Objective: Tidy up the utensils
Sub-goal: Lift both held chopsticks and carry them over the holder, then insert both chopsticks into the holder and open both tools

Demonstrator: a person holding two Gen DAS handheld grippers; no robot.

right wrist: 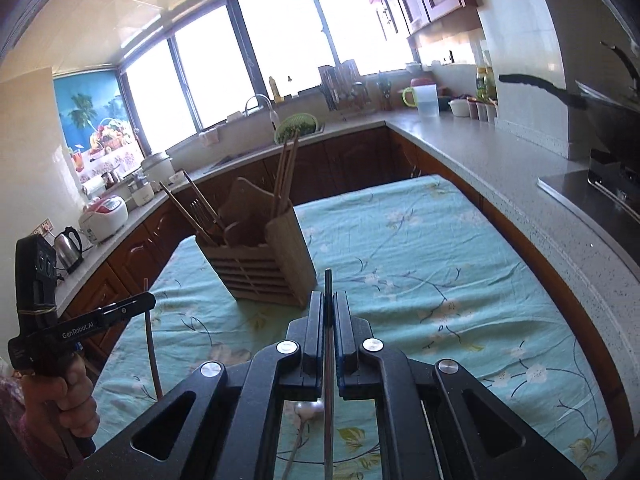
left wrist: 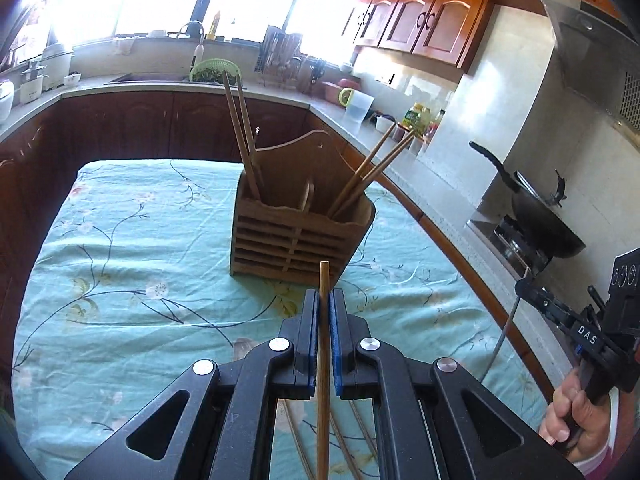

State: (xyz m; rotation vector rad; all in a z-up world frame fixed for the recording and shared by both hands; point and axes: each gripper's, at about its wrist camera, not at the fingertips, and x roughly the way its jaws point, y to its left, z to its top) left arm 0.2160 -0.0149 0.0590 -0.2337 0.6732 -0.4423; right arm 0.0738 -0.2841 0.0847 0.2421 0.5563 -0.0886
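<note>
I have one utensil in each tool and both are lifted clear of the cloth, so I judge this to be the carry to the holder.

My left gripper (left wrist: 324,300) is pinched shut on a wooden chopstick (left wrist: 323,344), which stands almost upright between the blue pads, its top just above the fingertips and its lower end running down out of view. More chopsticks (left wrist: 298,440) lie on the flowered tablecloth (left wrist: 120,280) near me, under that tool.

Ahead, in the middle of the table, stands the wooden utensil holder (left wrist: 300,232). A divider splits it: two chopsticks lean in the left compartment, three in the right.

My right gripper (right wrist: 329,304) is likewise clamped tight on a thin metal handle (right wrist: 329,360), dark and edge-on; it looks like a spoon (right wrist: 312,406), though whether the pale bowl below belongs to it I cannot say for sure.

Next, I think each piece must travel forward over the holder's rim, be held upright above the compartment that suits it, and go down before the pads let go. The sticks already leaning there crowd the openings, so my approach needs care.
</note>
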